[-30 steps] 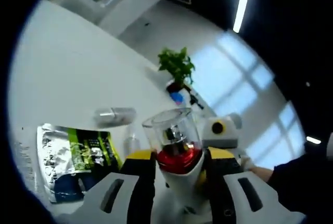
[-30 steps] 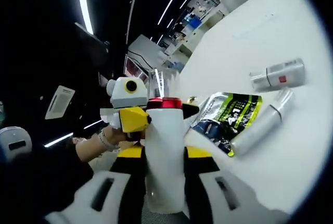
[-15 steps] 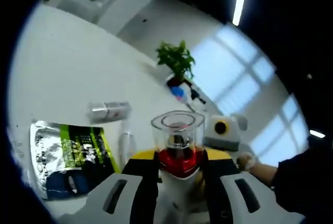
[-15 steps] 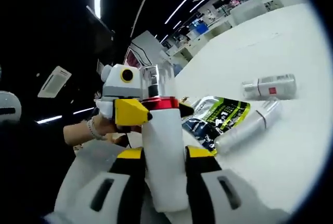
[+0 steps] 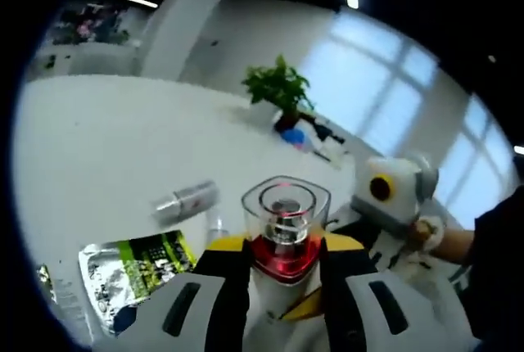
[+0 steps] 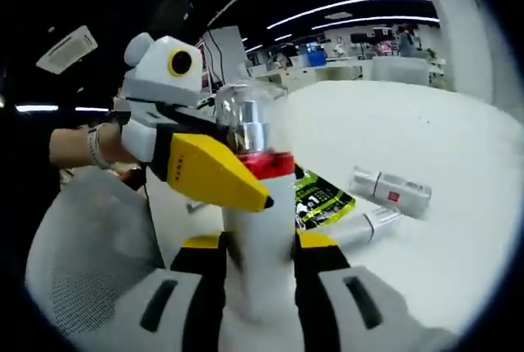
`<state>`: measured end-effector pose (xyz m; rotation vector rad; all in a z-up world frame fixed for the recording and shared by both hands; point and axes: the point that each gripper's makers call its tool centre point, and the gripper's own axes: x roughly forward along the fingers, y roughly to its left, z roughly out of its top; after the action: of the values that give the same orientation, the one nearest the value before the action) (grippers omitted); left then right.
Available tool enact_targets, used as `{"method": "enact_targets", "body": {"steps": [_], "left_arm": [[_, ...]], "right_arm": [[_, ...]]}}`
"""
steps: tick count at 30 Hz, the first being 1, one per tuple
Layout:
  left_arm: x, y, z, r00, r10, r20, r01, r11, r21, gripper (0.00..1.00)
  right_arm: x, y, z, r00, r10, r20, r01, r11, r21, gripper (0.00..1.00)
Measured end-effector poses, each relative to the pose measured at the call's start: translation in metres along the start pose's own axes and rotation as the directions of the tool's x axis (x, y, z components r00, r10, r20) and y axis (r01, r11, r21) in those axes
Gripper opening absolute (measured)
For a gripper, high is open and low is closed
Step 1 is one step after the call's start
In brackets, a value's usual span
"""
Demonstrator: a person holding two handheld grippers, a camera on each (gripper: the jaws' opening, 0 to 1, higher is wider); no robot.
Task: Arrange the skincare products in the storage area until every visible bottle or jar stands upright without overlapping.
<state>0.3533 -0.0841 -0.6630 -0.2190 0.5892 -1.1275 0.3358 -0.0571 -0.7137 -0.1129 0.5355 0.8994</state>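
Note:
A white bottle (image 6: pixel 260 209) with a red collar and clear cap (image 5: pixel 285 207) is held off the table. My right gripper (image 6: pixel 262 244) is shut on its body. My left gripper (image 5: pixel 285 247) is shut on the red collar, and its yellow jaw (image 6: pixel 214 173) crosses the neck in the right gripper view. The right gripper (image 5: pixel 385 200) also shows at the right of the left gripper view, with a hand behind it. On the white table (image 5: pixel 98 139) a silver bottle (image 5: pixel 187 200) (image 6: pixel 391 188) and a pale tube (image 6: pixel 367 225) (image 5: pixel 214 225) lie on their sides.
A green and silver sachet (image 5: pixel 135 268) (image 6: pixel 318 199) lies flat beside the tube. A potted plant (image 5: pixel 278 94) with small blue and dark items stands at the table's far edge. Bare table stretches beyond the silver bottle.
Both hands have swung and rolled with the bottle still held between them, so the table looks more level. The lying bottle, tube and sachet have stayed in place.

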Motion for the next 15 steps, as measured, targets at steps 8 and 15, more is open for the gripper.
{"method": "enact_targets", "body": {"steps": [8,15], "left_arm": [[0.004,0.002,-0.003,0.999,0.033,-0.032,-0.030,0.994,0.102,0.29],[0.010,0.000,0.001,0.997,0.054,-0.060,-0.041,0.981,0.191,0.29]], "right_arm": [[0.001,-0.008,-0.014,0.996,-0.063,-0.059,0.060,0.997,-0.050,0.31],[0.003,-0.018,-0.013,0.996,-0.080,-0.044,0.078,0.995,-0.057,0.31]]}}
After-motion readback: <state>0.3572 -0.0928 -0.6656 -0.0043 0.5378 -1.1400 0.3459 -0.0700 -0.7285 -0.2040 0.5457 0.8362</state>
